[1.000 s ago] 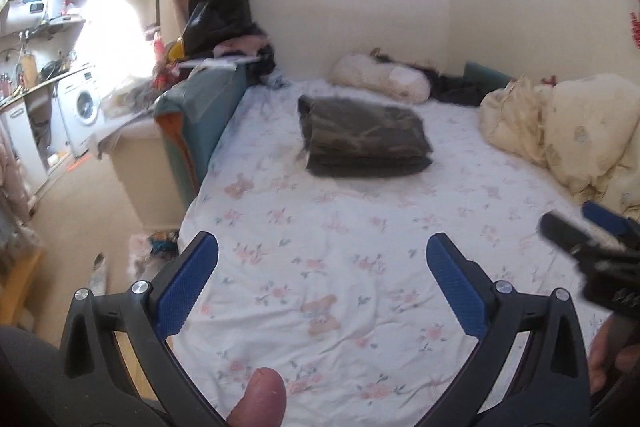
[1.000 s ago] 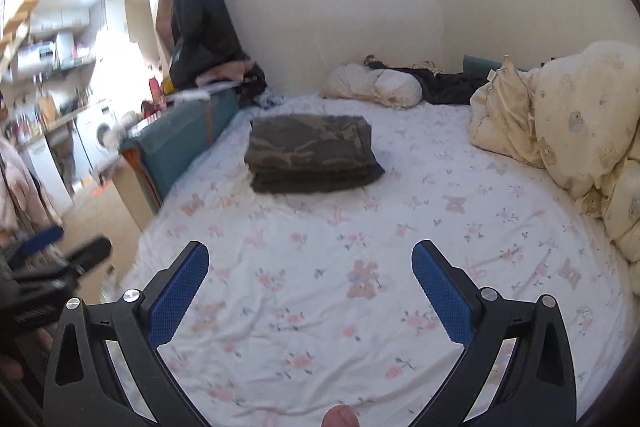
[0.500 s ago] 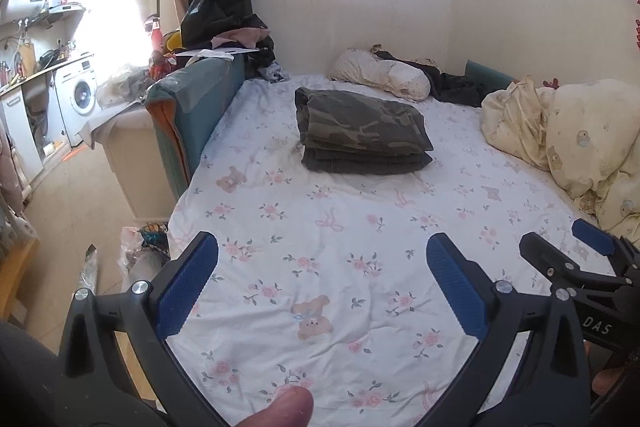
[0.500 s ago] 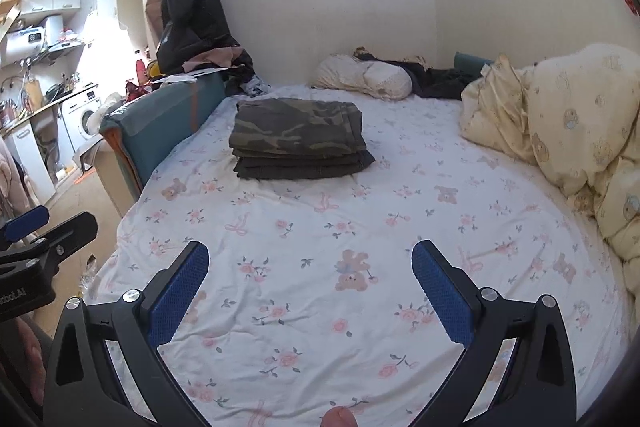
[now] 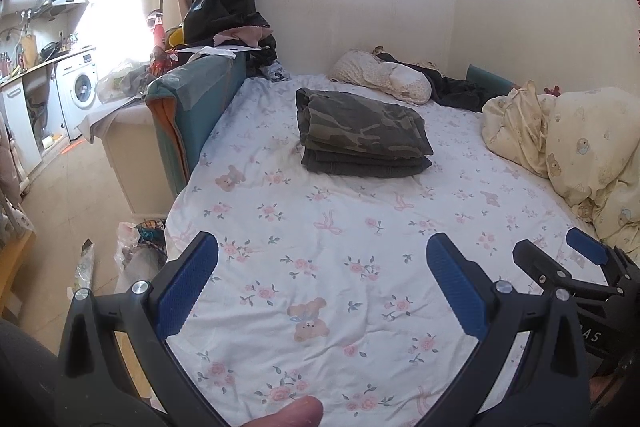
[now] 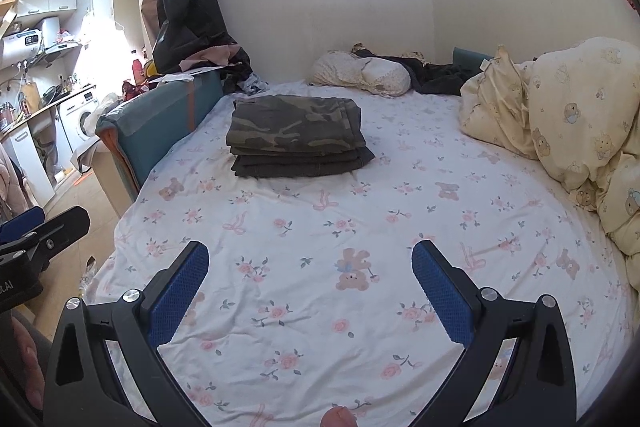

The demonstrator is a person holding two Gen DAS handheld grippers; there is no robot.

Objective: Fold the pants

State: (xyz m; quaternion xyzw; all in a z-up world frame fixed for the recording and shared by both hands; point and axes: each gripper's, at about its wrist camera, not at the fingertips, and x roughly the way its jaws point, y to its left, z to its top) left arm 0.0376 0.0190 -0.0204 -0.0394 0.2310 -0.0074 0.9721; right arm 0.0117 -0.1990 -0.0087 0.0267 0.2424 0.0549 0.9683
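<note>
The camouflage pants [image 5: 362,125] are seen already folded into a compact stack, lying flat on the bed [image 5: 320,267] toward its far left part, near the left edge where the teal padded side panel [image 5: 192,99] stands. A darker folded layer is visible at the bottom of the stack. The left gripper [image 5: 322,285] is held over the near end of the bed, jaws spread wide, nothing gripped between the blue pads [image 5: 188,287]. The right gripper [image 6: 310,285] is likewise held over the near part of the bed, jaws wide open and empty; it is also caught at the right edge of the left wrist view, and the left one at the left edge of the right wrist view. Both grippers are well apart from the pants. A fingertip [image 5: 288,415] is seen at the bottom of the left view. A white patterned pillow [image 6: 362,73] is lying at the far edge of the bed, with dark clothing [image 6: 436,75] just beside it. A cream teddy-print duvet [image 6: 568,123] is bunched along the right edge. A washing machine [image 5: 78,91] is visible off the bed at the left. The floral sheet between the grippers and the pants is lightly wrinkled.
</note>
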